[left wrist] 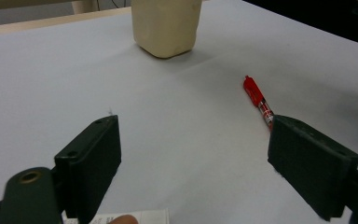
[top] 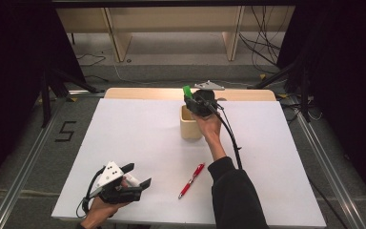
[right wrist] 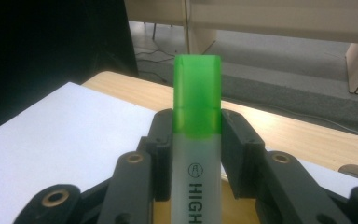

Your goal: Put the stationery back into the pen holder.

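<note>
My right gripper (top: 190,100) hovers over the pale wooden cup (top: 189,126), shut on a green highlighter (top: 187,90). In the right gripper view the highlighter (right wrist: 196,135) stands upright between the two black pads, its green cap poking above them. A red pen (top: 191,180) lies on the white table sheet, near the right forearm. My left gripper (top: 136,175) rests low at the front left, jaws wide apart with nothing between them. The left gripper view looks across the sheet at the red pen (left wrist: 259,101) and the cup (left wrist: 166,25).
The white sheet (top: 138,133) covers most of a wooden table. A black "5" mark (top: 66,130) sits on the floor to the left. Shelf legs and cables stand beyond the table's far edge, and dark curtains hang at both sides.
</note>
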